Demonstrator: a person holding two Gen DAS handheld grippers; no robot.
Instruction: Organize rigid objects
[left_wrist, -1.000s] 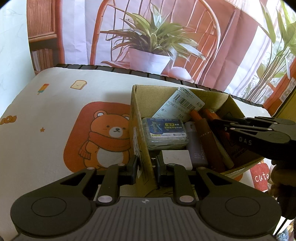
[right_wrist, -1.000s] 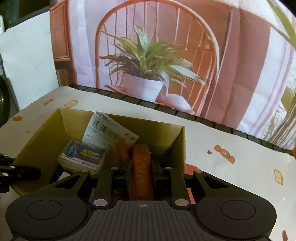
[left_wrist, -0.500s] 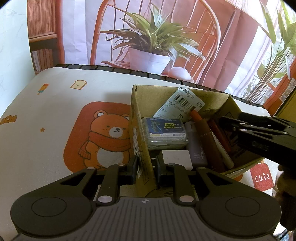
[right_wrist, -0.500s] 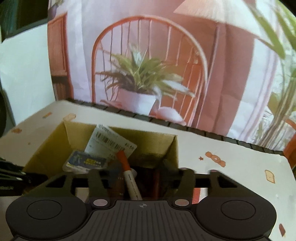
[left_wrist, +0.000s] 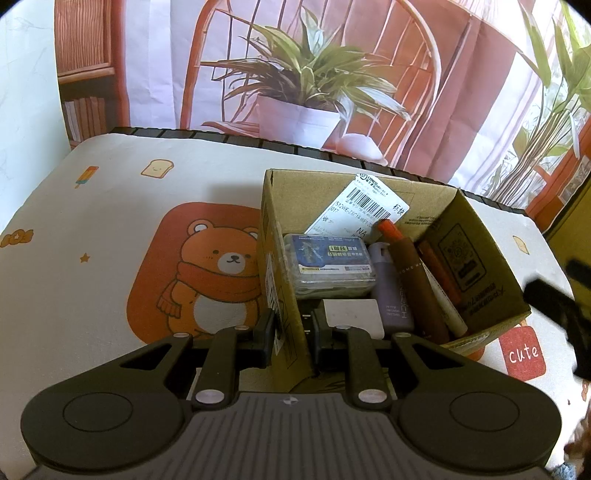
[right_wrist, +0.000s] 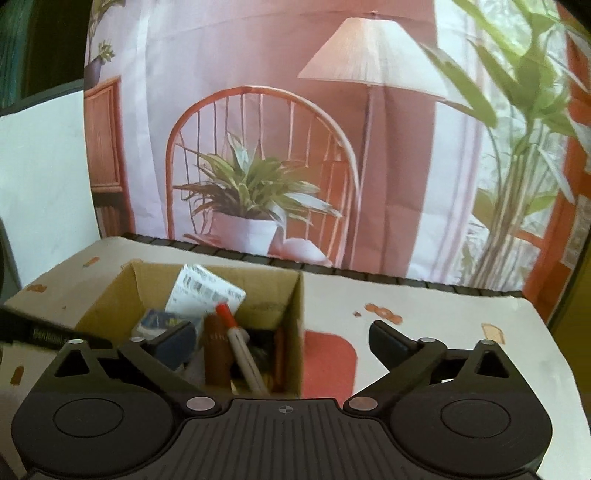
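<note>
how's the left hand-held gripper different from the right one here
The left hand-held gripper is shut on the near wall of the brown cardboard box; the right hand-held gripper gapes wide, having just been opening, with nothing between its pads. Both are black and two-fingered.

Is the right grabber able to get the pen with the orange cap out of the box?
Probably yes. The right gripper is wide open with nothing in it, and the cardboard box is open on top. The pen leans with its capped end sticking up, though the brown tube crowds it.
</note>
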